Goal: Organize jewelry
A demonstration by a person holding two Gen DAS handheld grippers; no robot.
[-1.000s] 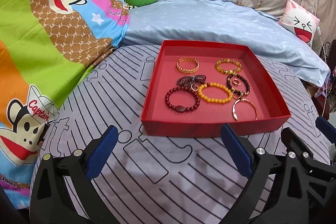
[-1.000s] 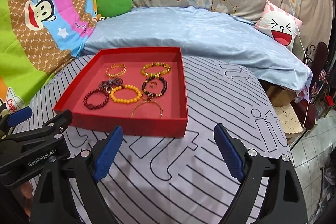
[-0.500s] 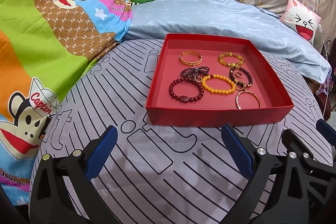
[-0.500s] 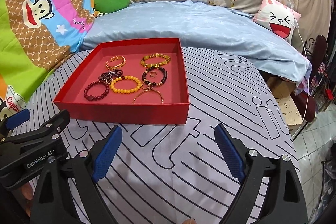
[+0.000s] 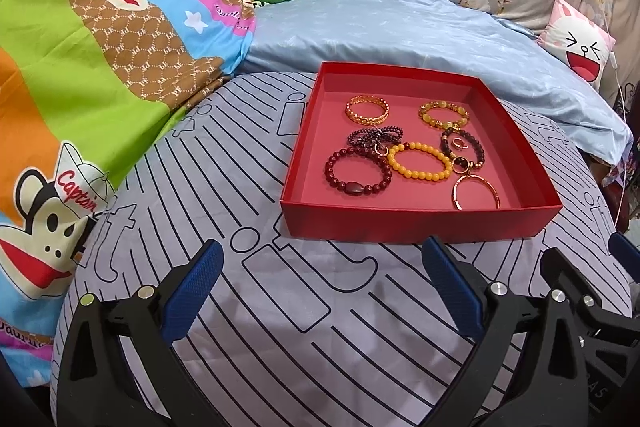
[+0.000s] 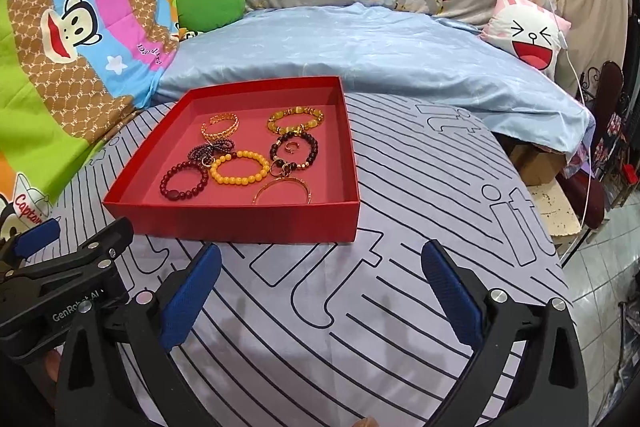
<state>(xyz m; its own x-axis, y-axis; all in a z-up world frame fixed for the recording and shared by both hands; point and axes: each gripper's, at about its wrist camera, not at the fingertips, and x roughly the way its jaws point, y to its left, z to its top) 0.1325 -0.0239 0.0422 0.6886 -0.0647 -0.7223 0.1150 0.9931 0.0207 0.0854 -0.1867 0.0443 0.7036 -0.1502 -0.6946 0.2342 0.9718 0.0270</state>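
A red tray (image 5: pixel 416 223) sits on the striped grey cloth, holding several bracelets. Among them are a yellow bead bracelet (image 5: pixel 420 161), a dark red bead bracelet (image 5: pixel 358 175), a gold bangle (image 5: pixel 367 109) and a thin open gold bangle (image 5: pixel 476 191). My left gripper (image 5: pixel 320 255) hovers open just short of the tray's front wall, with nothing between its blue pads. In the right wrist view the tray (image 6: pixel 248 223) lies ahead to the left. My right gripper (image 6: pixel 322 255) is there with its jaws opening, empty, near the tray's front right corner.
A light blue pillow (image 5: pixel 400 27) lies behind the tray, a cartoon-print quilt (image 5: pixel 80 67) is bunched at the left, and a pink cushion (image 6: pixel 528 35) sits at the right. The bed edge drops to a tiled floor (image 6: pixel 600 267) on the right.
The right gripper's jaws have spread a little wider. Both views tipped slightly, so the tray sits a little higher in frame; the jewelry has not moved.
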